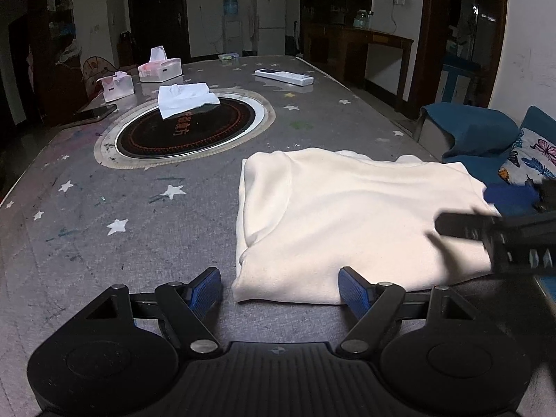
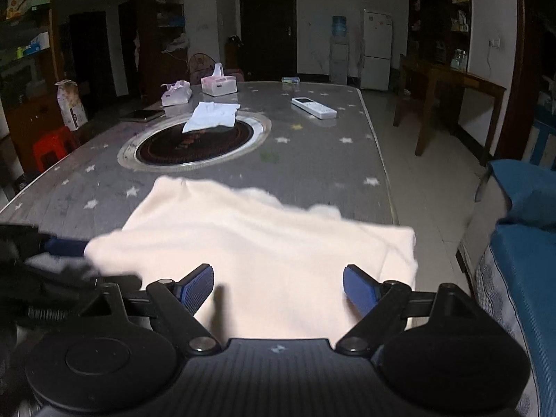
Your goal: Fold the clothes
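Our left tongs [image 1: 279, 288] and right tongs [image 2: 278, 286] gape empty over the folded garment [image 1: 347, 222] at lower right of the starred desk [image 1: 156, 215]; a fridge [image 1: 271, 17] stands upper centre.

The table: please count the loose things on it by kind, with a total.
Folded cream garment: 1
Tissue boxes or packs: 3
White remote: 1
Phone: 1
Small green pack at the far edge: 1
Total: 7
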A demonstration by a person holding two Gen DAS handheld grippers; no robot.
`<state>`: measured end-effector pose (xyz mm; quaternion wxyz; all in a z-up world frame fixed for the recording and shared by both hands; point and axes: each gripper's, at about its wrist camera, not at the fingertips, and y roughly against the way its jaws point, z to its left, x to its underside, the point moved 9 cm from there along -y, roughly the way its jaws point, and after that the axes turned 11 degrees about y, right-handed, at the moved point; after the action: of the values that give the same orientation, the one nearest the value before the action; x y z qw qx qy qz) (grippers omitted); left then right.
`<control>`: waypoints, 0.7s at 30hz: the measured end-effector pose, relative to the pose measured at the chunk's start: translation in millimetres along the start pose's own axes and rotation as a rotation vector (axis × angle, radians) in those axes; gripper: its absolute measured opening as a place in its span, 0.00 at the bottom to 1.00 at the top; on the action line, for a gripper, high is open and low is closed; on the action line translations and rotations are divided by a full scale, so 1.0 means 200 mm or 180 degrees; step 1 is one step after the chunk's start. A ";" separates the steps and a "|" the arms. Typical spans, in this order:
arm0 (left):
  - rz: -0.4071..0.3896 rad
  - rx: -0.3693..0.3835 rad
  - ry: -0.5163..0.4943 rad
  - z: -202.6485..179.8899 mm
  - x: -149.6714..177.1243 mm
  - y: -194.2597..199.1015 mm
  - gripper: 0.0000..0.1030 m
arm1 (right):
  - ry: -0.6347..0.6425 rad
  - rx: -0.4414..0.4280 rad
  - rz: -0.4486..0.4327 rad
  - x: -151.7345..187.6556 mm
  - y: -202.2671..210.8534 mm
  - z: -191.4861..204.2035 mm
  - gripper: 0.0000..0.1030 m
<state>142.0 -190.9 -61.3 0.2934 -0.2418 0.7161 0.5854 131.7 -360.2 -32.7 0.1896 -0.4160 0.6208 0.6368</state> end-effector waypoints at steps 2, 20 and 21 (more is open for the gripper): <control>0.0014 0.0012 -0.0006 0.00 0.00 0.00 0.76 | 0.0025 -0.0017 0.0023 -0.02 -0.04 0.00 0.81; 0.0097 0.0051 -0.0064 0.00 -0.01 -0.01 0.76 | 0.0229 -0.0038 0.0136 -0.18 -0.32 -0.02 0.86; 0.0102 0.0053 -0.0062 0.00 -0.01 -0.01 0.76 | 0.0249 -0.0044 0.0121 -0.20 -0.33 -0.02 0.86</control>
<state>145.5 -192.1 -61.0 0.2930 -0.2220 0.7219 0.5863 205.2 -341.9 -42.9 0.1502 -0.4300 0.6312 0.6278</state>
